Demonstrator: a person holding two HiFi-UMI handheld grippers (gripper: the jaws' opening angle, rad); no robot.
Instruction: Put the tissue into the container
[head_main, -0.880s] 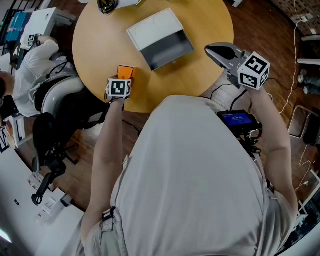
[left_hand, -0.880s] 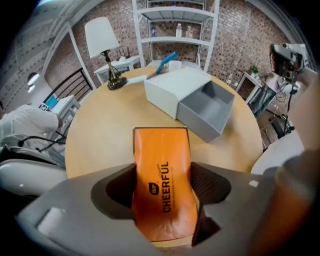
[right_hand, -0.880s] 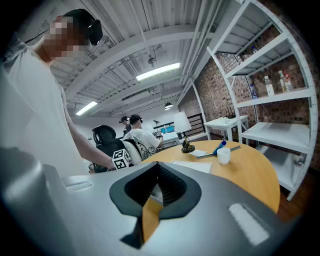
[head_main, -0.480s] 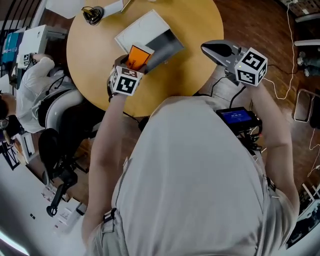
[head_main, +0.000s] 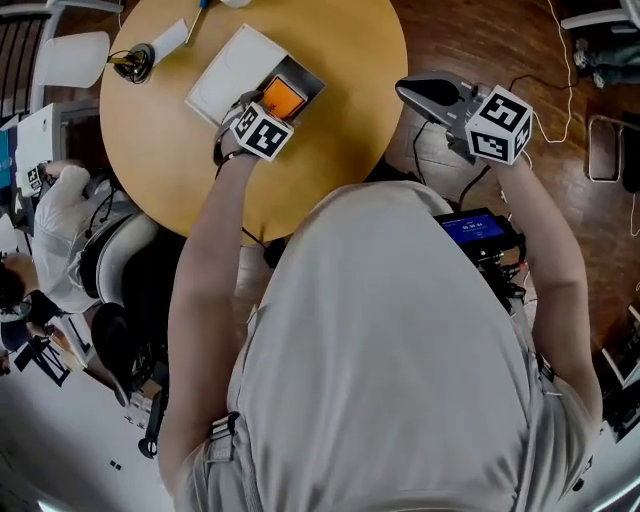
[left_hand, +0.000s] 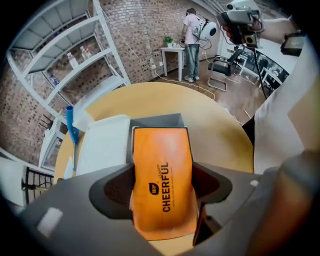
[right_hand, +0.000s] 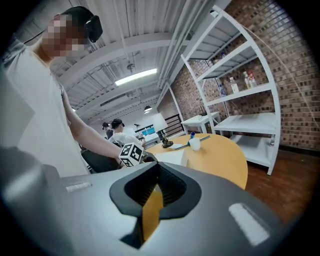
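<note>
we've carried the tissue pack (head_main: 284, 98) from the tabletop's (head_main: 330, 120) near edge into the container (left_hand: 155, 122) mouth. left hand-held gripper (left_hand: 162, 187) clamped wide on it, right hand-held gripper (right_hand: 150, 210) closed, empty. release nxt.

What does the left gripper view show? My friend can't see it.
The left gripper holds an orange tissue pack between its jaws, the pack's far end at an open grey container on a wooden table. A white lid lies left of it.

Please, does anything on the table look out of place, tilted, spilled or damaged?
Nothing stands out. The left claw holds the orange tissue pack straight and undamaged, at the open container on the table. Nothing is spilled.
</note>
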